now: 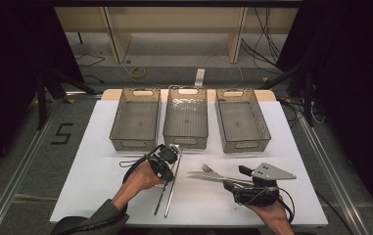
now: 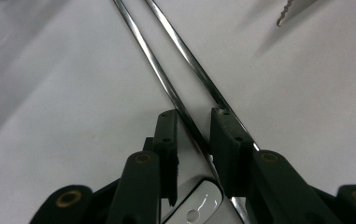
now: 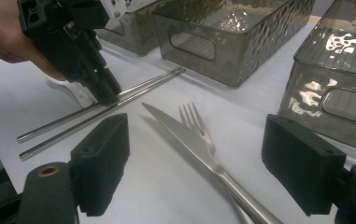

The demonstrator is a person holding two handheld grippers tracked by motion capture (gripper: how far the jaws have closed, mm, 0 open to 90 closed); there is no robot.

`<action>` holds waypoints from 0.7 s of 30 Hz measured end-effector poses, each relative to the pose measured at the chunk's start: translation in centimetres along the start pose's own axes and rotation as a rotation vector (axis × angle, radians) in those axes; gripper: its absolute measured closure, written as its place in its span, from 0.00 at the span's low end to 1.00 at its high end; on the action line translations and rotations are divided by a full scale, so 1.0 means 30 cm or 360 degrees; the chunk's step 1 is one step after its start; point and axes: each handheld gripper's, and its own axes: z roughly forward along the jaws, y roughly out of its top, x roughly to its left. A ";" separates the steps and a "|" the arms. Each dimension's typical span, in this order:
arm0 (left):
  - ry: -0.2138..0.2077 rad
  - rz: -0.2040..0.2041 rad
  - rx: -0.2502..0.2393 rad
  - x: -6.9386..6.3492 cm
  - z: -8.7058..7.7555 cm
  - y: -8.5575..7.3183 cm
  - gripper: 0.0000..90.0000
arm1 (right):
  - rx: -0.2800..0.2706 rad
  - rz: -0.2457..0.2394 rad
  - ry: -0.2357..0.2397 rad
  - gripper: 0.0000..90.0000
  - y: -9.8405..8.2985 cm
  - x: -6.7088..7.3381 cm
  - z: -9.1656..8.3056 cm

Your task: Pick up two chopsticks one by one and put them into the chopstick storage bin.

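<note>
- We see the white bench (image 1: 101, 176) spread across the middle of the high view, carrying everything else.
- Three smoky see-through baskets stand in a row across the upper middle of that view: the left basket (image 1: 136, 120), the middle basket (image 1: 186, 117) and the right basket (image 1: 242, 121), each just beside the next.
- Our left gripper (image 1: 166, 157) sits at centre-left of the high view, tipped down onto the bench just below the middle basket. In the left gripper view its fingers (image 2: 166, 140) stand narrowly apart, one on each side of a single rod of the metal chopsticks (image 2: 185, 114); the second rod passes behind the right-hand finger. We cannot tell whether the pads press on the rod.
- Our right gripper (image 1: 240, 172) lies low at centre-right of the high view. In the right gripper view its fingers (image 3: 102, 161) stand wide open, with nothing pressed between them.
- The chopsticks lie side by side on the bench, running from the left gripper towards the bottom centre of the high view.
- The knife (image 3: 189, 140) and the fork (image 3: 195, 122) lie together in the centre of the right gripper view, the knife crossing over the fork, between the open fingers and near the chopsticks.
</note>
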 end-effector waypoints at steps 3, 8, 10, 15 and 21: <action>-0.0004 0.0001 0.0004 0.001 0.000 0.001 0.81 | 0.0005 0.0005 0.0002 0.27 -0.001 -0.002 0.002; 0.0007 -0.0008 0.0002 -0.005 0.002 0.004 0.83 | 0.0009 0.0000 0.0004 0.27 -0.001 0.000 0.003; 0.0012 -0.0009 0.0005 -0.008 0.002 0.006 0.84 | 0.0009 0.0000 0.0005 0.27 -0.001 0.001 0.002; -0.0003 -0.0012 -0.0001 -0.006 0.002 0.005 0.88 | 0.0011 -0.0007 0.0006 0.27 -0.001 0.001 0.002; -0.0015 -0.0015 -0.0010 -0.005 0.002 0.004 0.92 | 0.0014 -0.0009 0.0007 0.27 -0.002 0.001 0.002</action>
